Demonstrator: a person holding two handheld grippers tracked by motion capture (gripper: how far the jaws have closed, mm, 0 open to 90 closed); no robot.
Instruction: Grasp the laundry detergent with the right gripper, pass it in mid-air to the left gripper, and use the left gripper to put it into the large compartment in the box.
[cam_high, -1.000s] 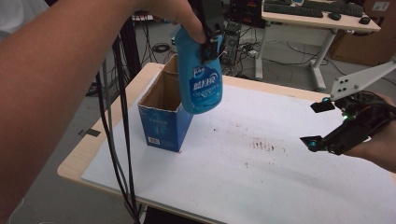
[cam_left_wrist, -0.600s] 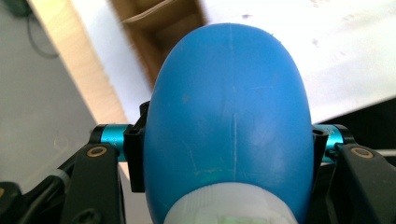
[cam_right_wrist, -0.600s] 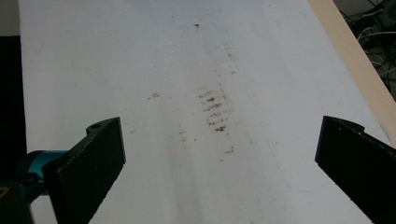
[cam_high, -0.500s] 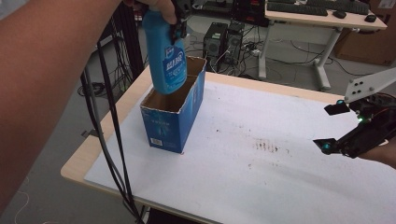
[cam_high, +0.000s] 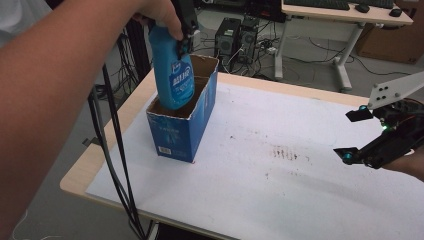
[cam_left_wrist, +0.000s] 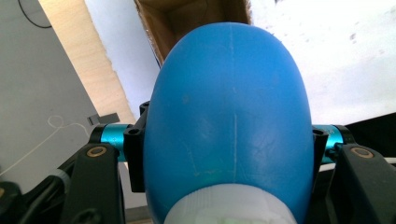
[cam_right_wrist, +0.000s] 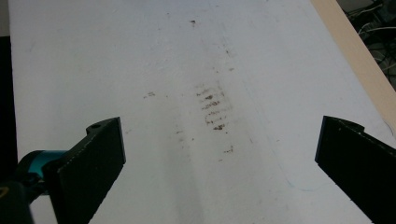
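Blue plastic defines the work in hand: in the high view the left claw is clenched on the upper part of a blue bottle, which hangs upright directly below the claw with its base already past the rim of the open blue carton standing on the worktop. The bottle occupies the near compartment of the carton, in front of the cardboard divider; whether its base has reached the floor of the carton cannot be told. The right claw hovers well apart from the carton, low over the stained white surface, jaws spread and holding nothing. In the left gripper view the bottle sits between both jaws, gripped at its shoulder above the white cap, and the brown interior of the carton lies straight ahead of it. In the right gripper view the jaws stand wide apart over bare sheet with brown smudges ahead. Judgement: insertion is largely complete; remaining steps are lowering to the bottom, releasing, and withdrawing the left claw.
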